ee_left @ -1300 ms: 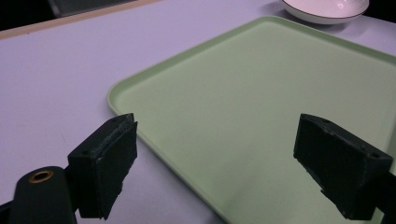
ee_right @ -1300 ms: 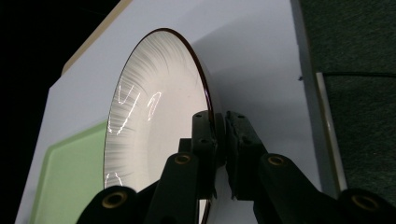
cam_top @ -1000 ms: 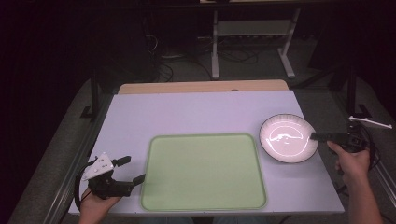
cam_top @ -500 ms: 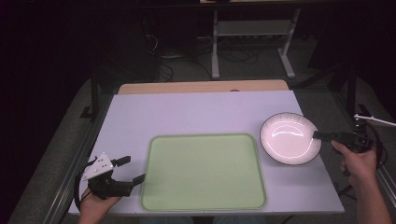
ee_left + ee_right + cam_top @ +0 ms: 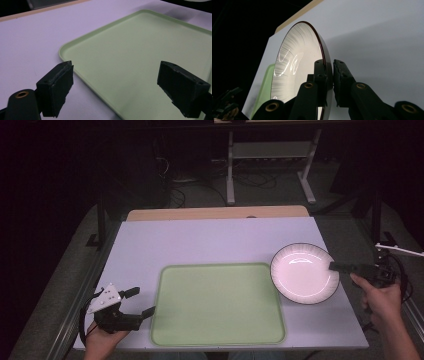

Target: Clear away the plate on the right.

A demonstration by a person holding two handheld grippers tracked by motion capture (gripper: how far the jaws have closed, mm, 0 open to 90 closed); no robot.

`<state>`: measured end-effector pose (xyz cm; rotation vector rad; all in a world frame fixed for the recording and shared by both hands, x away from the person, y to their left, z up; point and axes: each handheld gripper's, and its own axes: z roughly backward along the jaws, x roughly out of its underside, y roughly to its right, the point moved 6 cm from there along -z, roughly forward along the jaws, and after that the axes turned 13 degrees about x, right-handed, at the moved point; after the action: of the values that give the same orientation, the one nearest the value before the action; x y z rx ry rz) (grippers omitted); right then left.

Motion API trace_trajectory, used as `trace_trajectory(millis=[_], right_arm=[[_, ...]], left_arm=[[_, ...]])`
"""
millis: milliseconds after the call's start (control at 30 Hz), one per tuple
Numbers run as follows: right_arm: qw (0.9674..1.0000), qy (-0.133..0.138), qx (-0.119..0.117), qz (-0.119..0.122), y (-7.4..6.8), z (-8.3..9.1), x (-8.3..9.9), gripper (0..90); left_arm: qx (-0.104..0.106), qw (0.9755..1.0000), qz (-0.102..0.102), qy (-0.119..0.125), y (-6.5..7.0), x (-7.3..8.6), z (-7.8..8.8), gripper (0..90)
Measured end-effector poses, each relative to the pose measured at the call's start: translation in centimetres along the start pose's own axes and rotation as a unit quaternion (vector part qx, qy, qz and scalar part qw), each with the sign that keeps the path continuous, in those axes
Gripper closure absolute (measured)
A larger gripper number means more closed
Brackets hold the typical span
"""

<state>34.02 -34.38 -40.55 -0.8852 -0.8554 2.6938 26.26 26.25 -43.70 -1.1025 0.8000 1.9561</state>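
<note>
Jaws of L gripper [image 5: 141, 302] are sitting spread wide at near-left table [image 5: 200, 240] edge, just beside green tray [image 5: 218, 303], gripping nothing. Farther right, R gripper [image 5: 334, 266] is pinching rim of white ribbed plate [image 5: 304, 273], w/ plate just beside tray's far-right corner.

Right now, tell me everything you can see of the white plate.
The plate is round, white and glossy, likely glazed ceramic, with fine radial ridges inside and a thin dark rim. It is empty. It sits at the table's right side, its left edge reaching the right edge of the green tray. The right claw is shut on its rim, one jaw inside, one outside.
</note>
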Motion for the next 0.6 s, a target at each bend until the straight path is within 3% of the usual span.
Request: trace_trajectory(millis=[67,233,300,333,567,600], right_arm=[[1.0,0.0,-0.003,0.0,-0.3,0.0,0.0,81.1],[0.9994,-0.002,-0.029,0.019,-3.0,-0.4,0.6,81.0],[0.9992,-0.006,-0.031,0.023,-3.3,-0.4,0.7,81.0],[0.9987,-0.013,-0.038,0.033,-4.5,-0.7,1.0,81.0],[0.9966,-0.028,-0.058,0.051,-7.2,-1.4,1.9,80.7],[0.9954,-0.036,-0.065,0.061,-8.4,-1.7,2.3,80.8]], left_arm=[[0.0,1.0,0.0,0.0,0.0,0.0,0.0,13.5],[0.001,1.0,0.0,0.0,0.0,0.0,0.0,13.4],[0.001,1.0,-0.001,-0.001,0.0,0.0,0.0,13.4],[0.002,1.0,-0.001,-0.001,0.0,0.0,0.0,13.4],[0.001,1.0,-0.001,0.0,0.0,0.0,0.0,13.4],[0.001,1.0,-0.001,-0.001,0.0,0.1,0.0,13.4]])
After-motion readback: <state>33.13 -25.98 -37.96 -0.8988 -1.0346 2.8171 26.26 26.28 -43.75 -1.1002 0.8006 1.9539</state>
